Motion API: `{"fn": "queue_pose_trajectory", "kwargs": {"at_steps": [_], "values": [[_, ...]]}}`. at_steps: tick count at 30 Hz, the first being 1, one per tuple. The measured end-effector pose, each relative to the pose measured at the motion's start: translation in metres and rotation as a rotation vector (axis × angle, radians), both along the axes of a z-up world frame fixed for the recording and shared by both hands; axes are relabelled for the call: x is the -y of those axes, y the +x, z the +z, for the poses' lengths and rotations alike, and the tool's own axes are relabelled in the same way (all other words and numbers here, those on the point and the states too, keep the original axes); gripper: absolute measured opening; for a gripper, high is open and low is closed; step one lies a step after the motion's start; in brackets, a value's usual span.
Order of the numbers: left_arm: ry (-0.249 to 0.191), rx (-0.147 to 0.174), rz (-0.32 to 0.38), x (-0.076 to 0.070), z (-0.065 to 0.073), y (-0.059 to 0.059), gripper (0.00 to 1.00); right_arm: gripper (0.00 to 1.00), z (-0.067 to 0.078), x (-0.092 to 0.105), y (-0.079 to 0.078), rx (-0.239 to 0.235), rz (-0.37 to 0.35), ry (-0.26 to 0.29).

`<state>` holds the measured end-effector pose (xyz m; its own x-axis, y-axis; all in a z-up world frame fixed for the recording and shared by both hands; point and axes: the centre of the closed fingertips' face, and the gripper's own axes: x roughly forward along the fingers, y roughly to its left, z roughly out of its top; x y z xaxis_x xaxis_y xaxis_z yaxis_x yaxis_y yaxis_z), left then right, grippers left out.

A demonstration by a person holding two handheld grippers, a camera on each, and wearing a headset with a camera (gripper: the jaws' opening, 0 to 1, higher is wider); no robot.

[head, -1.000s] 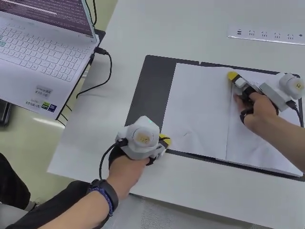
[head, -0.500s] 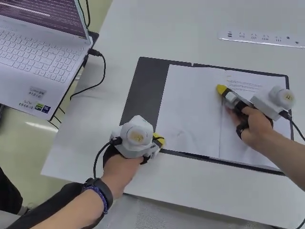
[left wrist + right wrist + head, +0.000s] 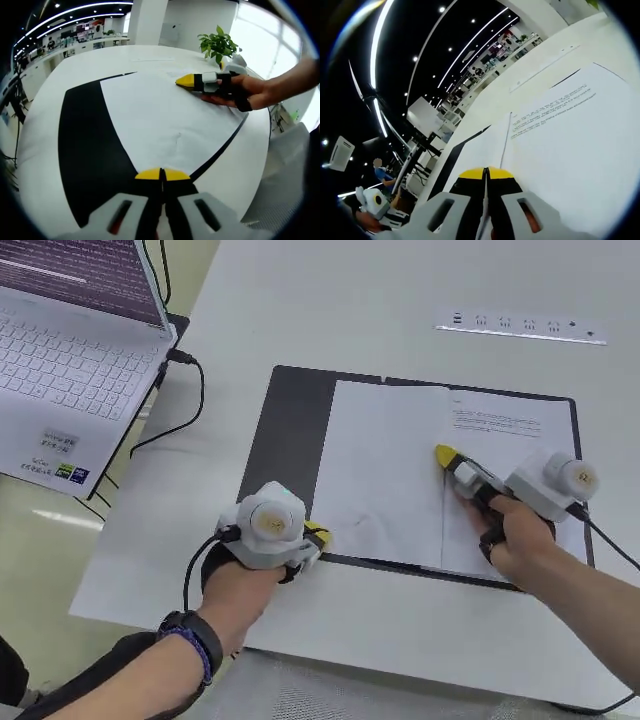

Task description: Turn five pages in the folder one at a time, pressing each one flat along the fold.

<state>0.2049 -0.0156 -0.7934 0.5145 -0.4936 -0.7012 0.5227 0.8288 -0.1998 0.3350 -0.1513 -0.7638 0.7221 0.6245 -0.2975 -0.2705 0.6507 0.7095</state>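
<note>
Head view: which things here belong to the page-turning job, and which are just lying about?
Job: folder, turned page, printed page, left gripper, right gripper, both shut.
Lying about: laptop, cable, power strip.

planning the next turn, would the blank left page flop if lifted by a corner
Probably floppy: the page is a thin sheet, faintly creased near its lower edge. Likely light, so it may spring back up unless the fold, where the shut right gripper rests, is pressed.
</note>
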Motion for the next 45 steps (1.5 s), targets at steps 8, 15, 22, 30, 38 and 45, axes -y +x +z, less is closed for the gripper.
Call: {"fn": "queue_pose_trajectory", "kwargs": {"at_steps": [8, 15, 22, 30, 38, 45], "values": [[0.002, 0.002, 0.004, 0.000, 0.000, 0.000, 0.00, 0.00, 0.000, 0.006, -0.014, -0.003, -0.021, 0.013], [0.005, 0.006, 0.004, 0.000, 0.001, 0.000, 0.00, 0.00, -0.001, 0.002, -0.033, -0.001, 0.027, -0.014], [0.007, 0.010, 0.003, 0.000, 0.001, 0.000, 0.00, 0.00, -0.001, 0.000, -0.046, -0.005, 0.038, -0.025], [0.003, 0.010, 0.006, 0.001, 0.000, 0.000, 0.00, 0.00, -0.004, 0.003, -0.069, -0.006, 0.077, -0.040], [0.013, 0.018, -0.005, 0.001, 0.000, 0.000, 0.00, 0.00, -0.010, 0.006, -0.079, -0.011, 0.100, -0.056], [0.019, 0.023, -0.006, 0.001, 0.000, -0.001, 0.00, 0.00, -0.016, 0.008, -0.093, -0.011, 0.121, -0.072]]}}
